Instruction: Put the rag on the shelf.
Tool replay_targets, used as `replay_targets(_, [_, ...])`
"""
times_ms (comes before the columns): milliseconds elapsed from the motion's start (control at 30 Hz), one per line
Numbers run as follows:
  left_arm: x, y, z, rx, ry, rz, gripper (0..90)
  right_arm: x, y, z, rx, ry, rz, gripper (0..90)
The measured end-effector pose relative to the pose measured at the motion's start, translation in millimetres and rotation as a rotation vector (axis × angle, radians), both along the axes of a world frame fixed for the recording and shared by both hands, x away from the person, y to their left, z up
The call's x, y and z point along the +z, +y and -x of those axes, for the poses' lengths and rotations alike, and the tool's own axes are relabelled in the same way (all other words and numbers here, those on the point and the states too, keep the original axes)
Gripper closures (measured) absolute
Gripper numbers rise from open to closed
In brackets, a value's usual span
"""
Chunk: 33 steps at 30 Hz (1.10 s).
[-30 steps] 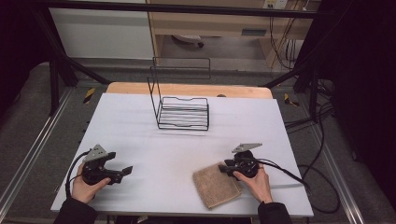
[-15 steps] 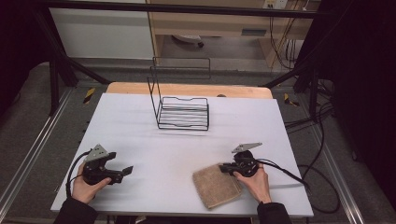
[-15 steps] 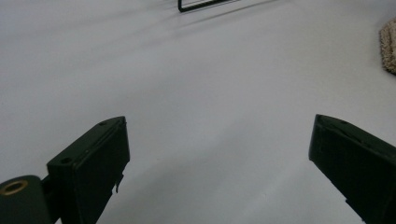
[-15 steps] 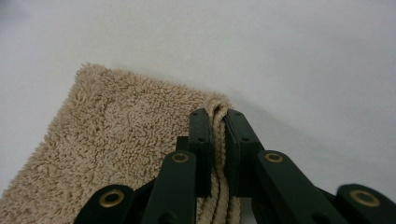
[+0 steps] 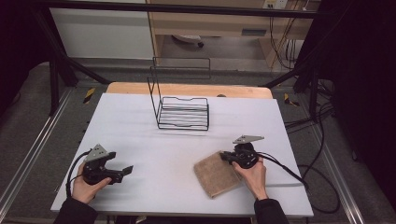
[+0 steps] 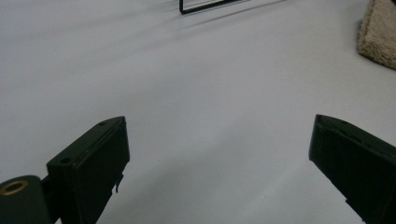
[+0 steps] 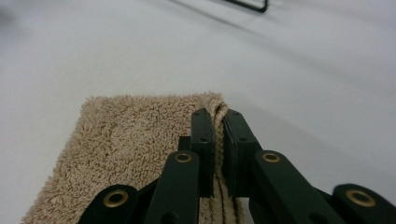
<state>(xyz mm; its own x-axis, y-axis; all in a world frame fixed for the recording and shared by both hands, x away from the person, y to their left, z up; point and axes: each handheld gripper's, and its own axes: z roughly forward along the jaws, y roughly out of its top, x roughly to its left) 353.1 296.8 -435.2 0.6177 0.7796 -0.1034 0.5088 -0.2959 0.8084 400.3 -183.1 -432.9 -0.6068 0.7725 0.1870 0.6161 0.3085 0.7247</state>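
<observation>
A white surface (image 5: 140,126) is taking up the middle of the room, with a strip of bare wood (image 5: 187,89) showing along its far edge. A grey floor (image 5: 28,121) is spreading out to either side, and pale metal rails (image 5: 32,154) are running across it at the left. Black frame bars (image 5: 60,65) are slanting down at both far corners. Beyond them a white panel (image 5: 102,32) is standing beside a light wooden cabinet (image 5: 210,23). Black cables (image 5: 285,46) are hanging at the right, where the room is falling into darkness. Yellow-and-black tape marks (image 5: 88,94) are lying on the floor.
</observation>
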Motion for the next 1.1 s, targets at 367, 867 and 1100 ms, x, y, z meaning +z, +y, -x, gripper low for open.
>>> replay_targets(367, [2.1, -10.2, 0.7, 0.003, 0.000, -0.013, 3.8, -8.7, -3.5, -10.1, -0.021, -0.038, 0.043, 76.6])
replay_targets(867, [9.7, -49.5, -3.0, -0.014, 0.014, -0.021, 8.2, 0.9, -36.3, 7.7, 0.004, -0.080, -0.070, 29.9])
replay_targets(1100, [12.1, -79.0, -7.5, -0.032, 0.020, -0.030, 10.8, -4.2, -36.4, 13.8, 0.022, -0.059, -0.064, 27.1])
